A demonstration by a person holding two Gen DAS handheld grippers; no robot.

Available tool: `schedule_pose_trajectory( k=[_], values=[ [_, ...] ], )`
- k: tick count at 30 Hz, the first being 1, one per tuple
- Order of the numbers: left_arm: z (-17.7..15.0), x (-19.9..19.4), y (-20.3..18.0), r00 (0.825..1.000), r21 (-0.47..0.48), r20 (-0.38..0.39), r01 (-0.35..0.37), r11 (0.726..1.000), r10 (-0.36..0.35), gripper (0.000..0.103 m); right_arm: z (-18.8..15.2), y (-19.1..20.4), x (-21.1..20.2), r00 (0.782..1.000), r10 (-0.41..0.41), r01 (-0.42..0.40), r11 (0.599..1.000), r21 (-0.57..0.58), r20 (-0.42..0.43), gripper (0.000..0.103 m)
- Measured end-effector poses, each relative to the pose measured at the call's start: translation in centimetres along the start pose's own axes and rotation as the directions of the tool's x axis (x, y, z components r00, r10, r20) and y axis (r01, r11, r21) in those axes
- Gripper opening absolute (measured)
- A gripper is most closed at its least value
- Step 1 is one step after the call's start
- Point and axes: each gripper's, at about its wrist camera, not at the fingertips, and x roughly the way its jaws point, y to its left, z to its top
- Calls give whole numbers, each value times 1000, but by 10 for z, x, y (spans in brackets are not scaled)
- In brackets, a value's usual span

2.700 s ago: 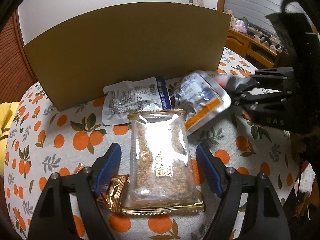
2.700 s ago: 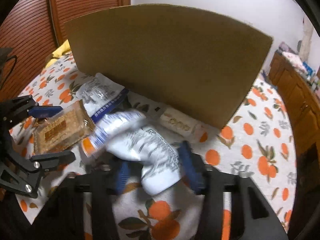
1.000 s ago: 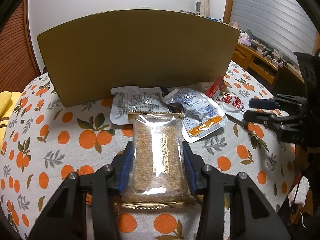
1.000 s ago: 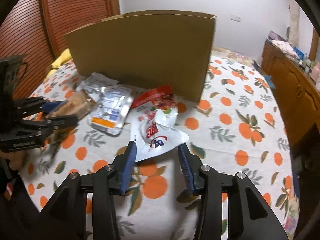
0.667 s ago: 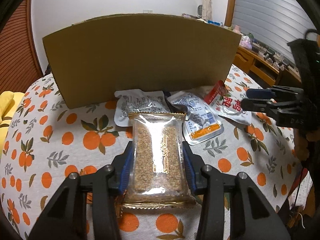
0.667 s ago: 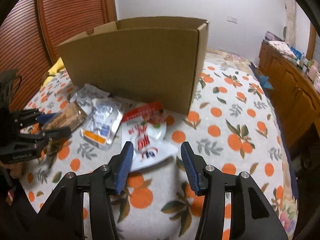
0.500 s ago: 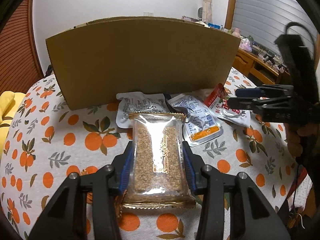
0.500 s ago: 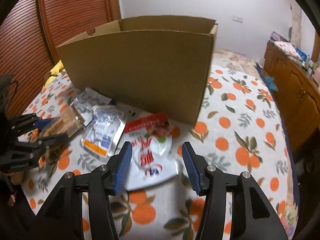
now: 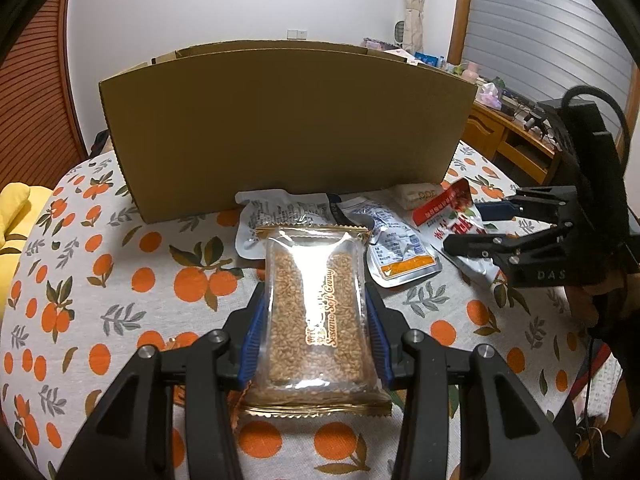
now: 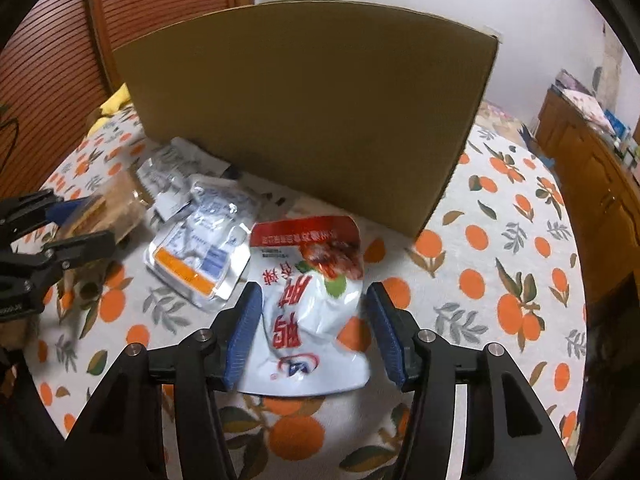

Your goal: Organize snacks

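Bench (image 9: 80,280): round top under a white cloth printed with oranges and leaves; carries every item below.

Cardboard box (image 9: 288,128): plain brown, open at the top, standing on the far half of the bench; its near wall faces both cameras.

Left gripper (image 9: 316,332): black frame, blue pads, closed on the long sides of the sesame candy packet. Seen at the left edge of the right wrist view with the packet between its pads.

Right gripper (image 10: 316,332): black frame, blue pads, jaws opening; the red and white pouch lies between them, a gap showing on each side, neither pad pressing on it. A hand (image 9: 592,296) shows behind it in the left wrist view.

Sesame candy packet (image 9: 316,316): clear wrapper with gold crimped ends, lettered "Sesame Soft Candy", a brown seeded bar inside; near centre, held in the left gripper.

Red and white pouch (image 10: 312,312): red band and food picture at the far end, red characters on white; lying on the bench near the box's right corner.

Silver pouch with orange stripe (image 10: 204,248): flat on the bench, just left of the red and white pouch.

Silver printed pouch (image 9: 280,216): at the foot of the box, partly behind the candy packet.

Small pale wrapped snack (image 9: 420,194): against the box wall, far right; print too small to read.
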Motion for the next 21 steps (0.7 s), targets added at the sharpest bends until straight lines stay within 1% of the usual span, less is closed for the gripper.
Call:
schedule_pose_trajectory(
  k=[3, 4, 5, 9, 10, 11, 15, 18, 19, 21],
  values=[
    [0, 0, 0, 1000, -2, -1, 2, 1000, -2, 44, -2, 5, -2, 1000, 5, -6, 1000, -11, -5, 55],
    [0, 0, 0, 1000, -3, 0, 2, 1000, -2, 44, -4, 7, -2, 1000, 11, -11, 1000, -18, -4, 53],
    [0, 0, 0, 1000, -3, 1, 3, 1000, -3, 44, -4, 8, -3, 1000, 21, -22, 1000, -23, -3, 48],
    [0, -1, 0, 1000, -4, 11, 4, 1000, -4, 44, -8, 14, -7, 999, 43, -43, 999, -28, 0, 43],
    [0, -2, 0, 1000, -4, 14, 3, 1000, -3, 44, -8, 14, -8, 999, 51, -51, 998, -24, 7, 34],
    [0, -2, 0, 1000, -3, 15, 4, 1000, -3, 44, -8, 13, -14, 998, 55, -55, 998, -13, 31, 31],
    [-1, -4, -1, 1000, -1, 22, 2, 1000, -2, 44, -8, 15, -24, 997, 56, -55, 998, -6, 56, 25],
    [-1, -7, 0, 1000, -6, 28, 11, 1000, -10, 44, -6, 15, -33, 993, 75, -76, 997, 11, 91, 13],
    [-1, -7, 0, 1000, -8, 28, 14, 1000, -14, 44, -5, 16, -37, 991, 85, -87, 996, 13, 104, 6],
    [0, -9, 2, 999, -17, 23, 24, 1000, -24, 44, -2, 20, -44, 988, 106, -107, 994, 2, 112, 3]
  ],
)
